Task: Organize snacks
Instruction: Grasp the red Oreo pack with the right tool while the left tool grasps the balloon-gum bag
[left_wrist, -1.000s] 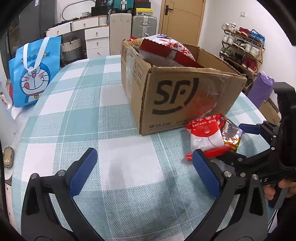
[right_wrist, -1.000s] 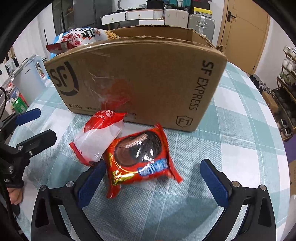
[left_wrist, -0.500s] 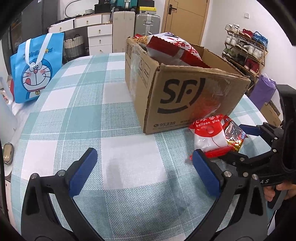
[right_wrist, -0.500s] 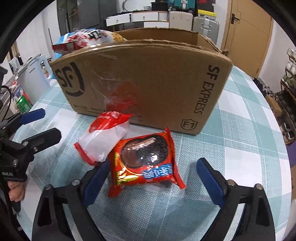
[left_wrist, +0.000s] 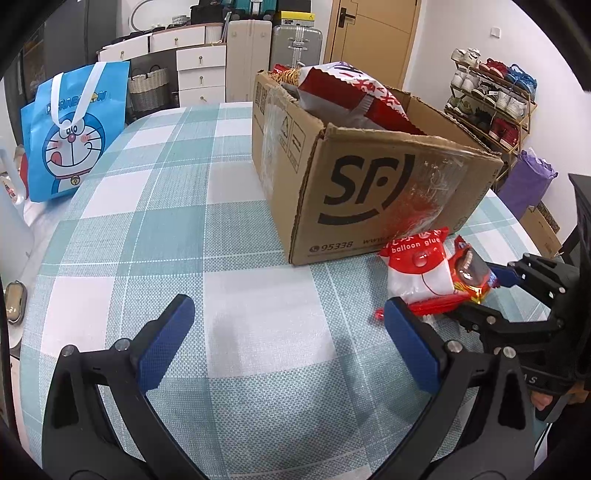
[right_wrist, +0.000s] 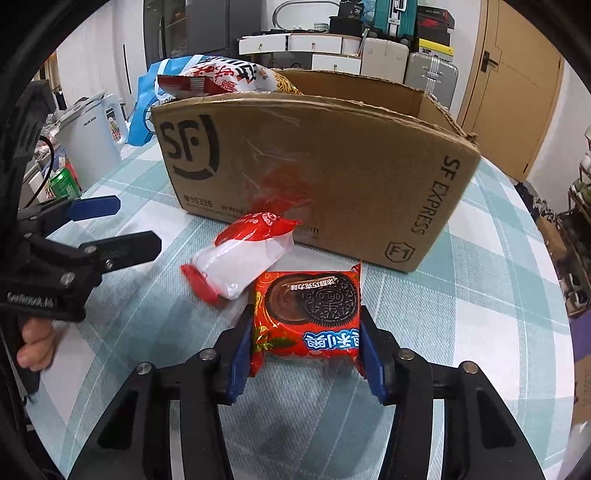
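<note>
While the right gripper (right_wrist: 306, 349) sits low over the checked tablecloth (right_wrist: 480, 302), its two blue pads (right_wrist: 239, 358) press against the left and right edges of the red Oreo packet (right_wrist: 308, 317), so the jaws are closed to the packet's width and grip it. Whether the packet is lifted off the cloth or rests on it cannot be told. In the left wrist view the same Oreo packet (left_wrist: 471, 271) shows edge-on between the right gripper's fingers, just behind the white-and-red balloon glue packet (left_wrist: 421, 275).

The left gripper (left_wrist: 288, 341) hovers above a bare white square of the cloth with its blue pads (left_wrist: 164, 343) spread wide apart and nothing between them. In the right wrist view it appears at the left edge, jaws parted, held by a hand (right_wrist: 35, 341).

Just beyond the Oreo packet, the balloon glue packet (right_wrist: 242, 264) lies flat on the cloth, its lower corner close beside the Oreo packet and its top end near the front wall of the SF Express cardboard box (right_wrist: 332, 177).

The box stands open on the table. A red-and-white snack bag (left_wrist: 351, 96) protrudes above its near-left corner.

Farther left, a blue Doraemon bag (left_wrist: 74, 136) stands at the table edge. Behind it are white drawer units (left_wrist: 195, 70), a silver suitcase (left_wrist: 297, 46), and a shoe rack (left_wrist: 491, 99) at the right wall.
</note>
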